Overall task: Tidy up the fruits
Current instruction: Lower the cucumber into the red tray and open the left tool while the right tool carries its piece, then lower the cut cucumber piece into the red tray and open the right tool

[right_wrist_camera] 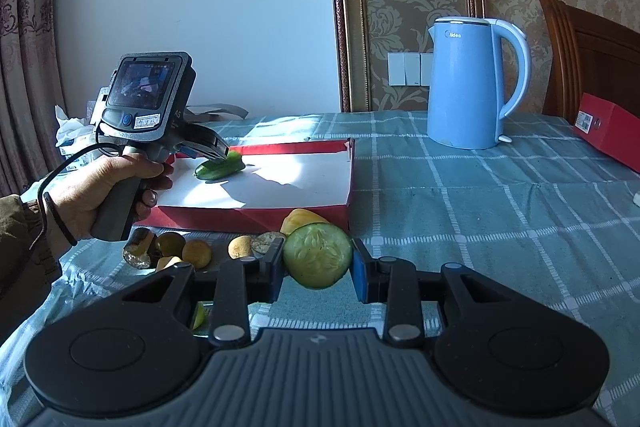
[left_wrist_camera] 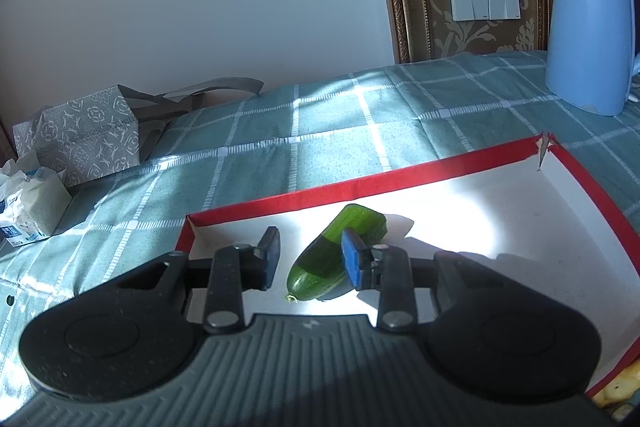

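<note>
Holding one cucumber half (right_wrist_camera: 318, 255), right hand-held gripper (right_wrist_camera: 318, 269); another (left_wrist_camera: 336, 253) boxed.

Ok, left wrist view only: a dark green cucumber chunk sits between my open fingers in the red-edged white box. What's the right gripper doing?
Observer: The right gripper is shut on a second cucumber piece, pale cut face toward its camera, short of the box.
Operator: Anything left to sort?
Observer: Yes, small yellow and brown fruit pieces lie on the checked tablecloth before the box's near wall.
Operator: Is my chunk lifted?
Observer: No, the cucumber chunk rests on the box floor under the left gripper.
</note>
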A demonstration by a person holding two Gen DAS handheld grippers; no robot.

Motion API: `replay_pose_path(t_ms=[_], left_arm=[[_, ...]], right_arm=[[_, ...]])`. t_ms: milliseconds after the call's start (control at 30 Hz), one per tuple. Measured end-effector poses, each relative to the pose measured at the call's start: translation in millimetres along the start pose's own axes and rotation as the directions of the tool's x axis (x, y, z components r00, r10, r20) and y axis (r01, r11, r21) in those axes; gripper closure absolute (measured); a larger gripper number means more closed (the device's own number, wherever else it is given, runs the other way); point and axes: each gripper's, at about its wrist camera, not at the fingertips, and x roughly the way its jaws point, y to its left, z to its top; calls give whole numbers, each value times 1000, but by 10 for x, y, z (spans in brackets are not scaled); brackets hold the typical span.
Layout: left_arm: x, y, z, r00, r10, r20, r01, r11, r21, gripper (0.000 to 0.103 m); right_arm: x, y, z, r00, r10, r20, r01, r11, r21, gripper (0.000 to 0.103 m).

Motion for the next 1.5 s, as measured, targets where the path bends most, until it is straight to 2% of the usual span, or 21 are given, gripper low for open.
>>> replay_pose_path(t_ms=[133, 267, 433, 500, 600, 800, 1033, 1267, 1500], left_arm=[[-53, -20, 4, 1000, 5, 16, -5, 1000, 11, 70], [-144, -11, -2, 999, -2, 36, 1, 1000, 8, 59], [-309, 38, -44, 998, 3, 64, -4, 1000, 8, 53], [-409, 102, -79, 997, 0, 78, 1, 1000, -9, 49], [-562, 213, -156, 995, -8, 101, 11, 999, -34, 35], [-790, 436, -364, 992, 17, 128, -6, 996, -88, 28], [-830, 698, -566, 988, 69, 137, -45, 984, -171, 10], [-851, 767, -639, 984, 78, 161, -49, 983, -177, 0], [-926, 786, -712, 983, 58, 175, -24, 981, -190, 0]], right_arm=[[-5, -4, 3, 1000, 1, -1, -1, 1000, 2, 70], [9, 0, 11, 1000, 8, -1, -8, 1000, 0, 70], [59, 33, 47, 1000, 26, -1, -26, 1000, -11, 70], [85, 68, 83, 999, 36, 4, -36, 999, -23, 70], [134, 107, 155, 998, 55, 10, -55, 998, -33, 70], [299, 153, 298, 997, 79, 5, -78, 996, -47, 70], [540, 187, 505, 996, 88, 0, -88, 994, -65, 70], [767, 242, 624, 997, 75, -13, -76, 993, -88, 70], [922, 255, 690, 997, 69, -25, -72, 993, -97, 70]])
